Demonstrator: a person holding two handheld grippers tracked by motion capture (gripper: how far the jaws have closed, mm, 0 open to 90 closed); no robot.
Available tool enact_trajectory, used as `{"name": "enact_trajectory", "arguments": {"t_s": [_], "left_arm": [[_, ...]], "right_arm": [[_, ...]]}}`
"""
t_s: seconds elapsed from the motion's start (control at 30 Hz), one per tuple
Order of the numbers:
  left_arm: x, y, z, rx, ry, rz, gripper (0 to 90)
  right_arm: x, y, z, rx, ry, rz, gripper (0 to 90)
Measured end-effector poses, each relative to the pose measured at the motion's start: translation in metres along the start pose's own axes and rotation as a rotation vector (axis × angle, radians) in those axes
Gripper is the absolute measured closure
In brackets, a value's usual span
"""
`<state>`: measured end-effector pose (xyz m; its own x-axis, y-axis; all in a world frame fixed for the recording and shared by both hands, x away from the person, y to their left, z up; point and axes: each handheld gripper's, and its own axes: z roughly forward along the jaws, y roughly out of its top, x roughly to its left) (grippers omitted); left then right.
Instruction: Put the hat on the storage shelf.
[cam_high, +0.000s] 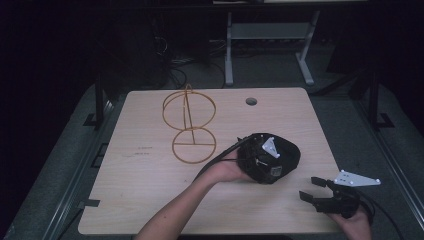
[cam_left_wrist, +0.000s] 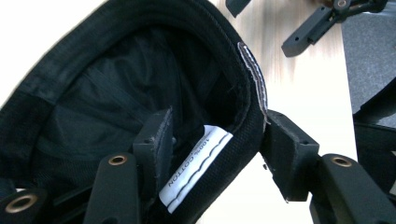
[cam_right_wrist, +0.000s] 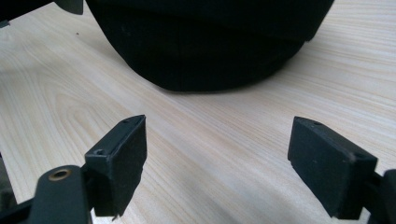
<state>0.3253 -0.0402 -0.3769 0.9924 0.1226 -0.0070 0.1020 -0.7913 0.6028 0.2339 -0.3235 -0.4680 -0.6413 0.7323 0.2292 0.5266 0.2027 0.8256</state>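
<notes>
Two jaws straddle cap (cam_left_wrist: 116, 93) rim (label inside) — right gripper (cam_high: 315, 190) wide.

High view dim, room behind my surface (cam_high: 150, 200) black; my tongs views sharper, glare whitening surface beside cap (cam_left_wrist: 116, 93).

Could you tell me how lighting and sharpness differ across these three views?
High view: dim, dark surroundings, black cap lacking detail. Left gripper view: table overexposed, cap label sharp. Right gripper view: evenly lit, fingers crisp, cap nearly featureless.
</notes>
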Motion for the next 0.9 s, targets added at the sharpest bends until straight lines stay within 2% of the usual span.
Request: {"name": "enact_trajectory", "arguments": {"t_s": [0.33, 0.43, 0.63, 0.8, 0.9], "left_arm": [[-0.002, -0.026, -0.002, -0.034, -0.010, -0.030, 57.4], [-0.006, -0.032, -0.004, -0.051, 0.037, -0.028, 57.5], [-0.007, -0.036, -0.007, -0.055, 0.041, -0.031, 63.8], [-0.007, -0.038, -0.009, -0.052, 0.048, -0.010, 73.2], [-0.007, -0.037, -0.010, -0.069, 0.052, -0.008, 79.2]], "right_arm": [[0.002, 0.002, 0.003, 0.009, 0.006, 0.007, 18.5], [0.003, 0.002, 0.005, 0.010, 0.012, 0.008, 18.6], [0.004, 0.002, 0.007, 0.017, 0.020, 0.011, 18.5], [0.006, 0.002, 0.010, 0.026, 0.026, 0.006, 18.5], [0.007, 0.003, 0.011, 0.028, 0.029, 0.007, 18.6]]}}
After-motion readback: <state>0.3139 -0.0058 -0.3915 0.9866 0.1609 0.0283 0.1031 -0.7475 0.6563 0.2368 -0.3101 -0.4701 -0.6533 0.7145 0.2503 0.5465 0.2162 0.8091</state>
